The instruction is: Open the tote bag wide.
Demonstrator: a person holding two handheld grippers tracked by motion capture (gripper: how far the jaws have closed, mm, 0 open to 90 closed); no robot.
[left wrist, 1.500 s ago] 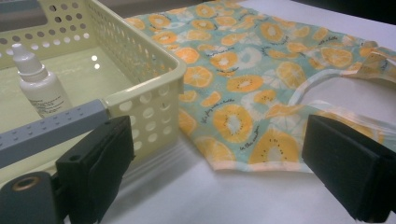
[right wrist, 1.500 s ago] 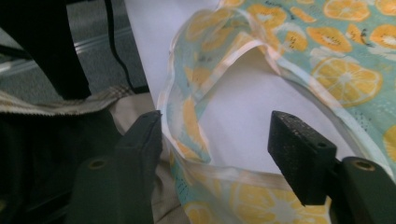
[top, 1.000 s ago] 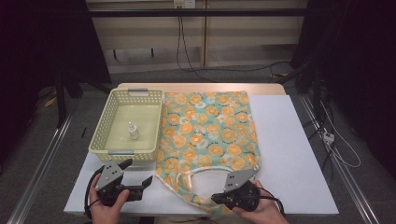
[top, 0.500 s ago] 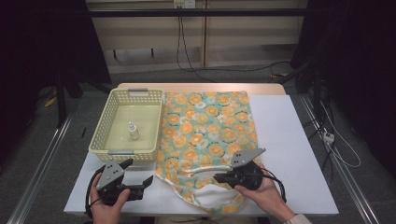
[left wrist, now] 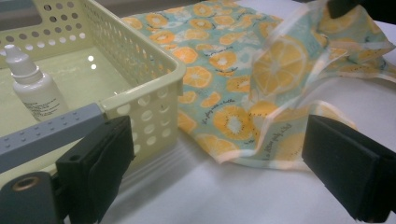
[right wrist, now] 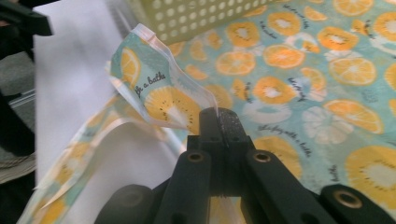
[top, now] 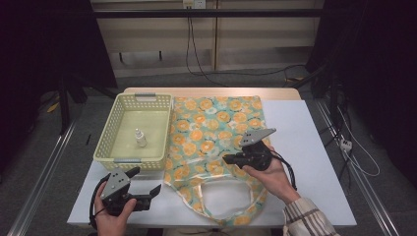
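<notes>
Since a second ago the right gripper (top: 227, 159) has travelled up from the near edge of the desk toward the middle, dragging the top layer of the orange-print bag (top: 216, 129) with it, so the fabric near the handle is peeled back now. Its jaws are clamped tight on a fold of that bag; the right gripper view shows the pinched corner sticking up in front of the tips (right wrist: 219, 122), a bit blurry.

The left gripper (top: 147, 183) sits near the desk's front-left corner with its jaws wide apart and nothing between them. In the left gripper view its pads crop off at the bottom, and one pad hides part of the yellow basket (left wrist: 154, 70).

That basket stands at the back-left of the desk, touching the bag's left side, with a small white dropper bottle (top: 140, 138) upright inside. Label's too small to read.

Bag handle loop (top: 226, 196) lies close to the front edge, not much room there. Right half of the white desk (top: 305, 147) is open.
</notes>
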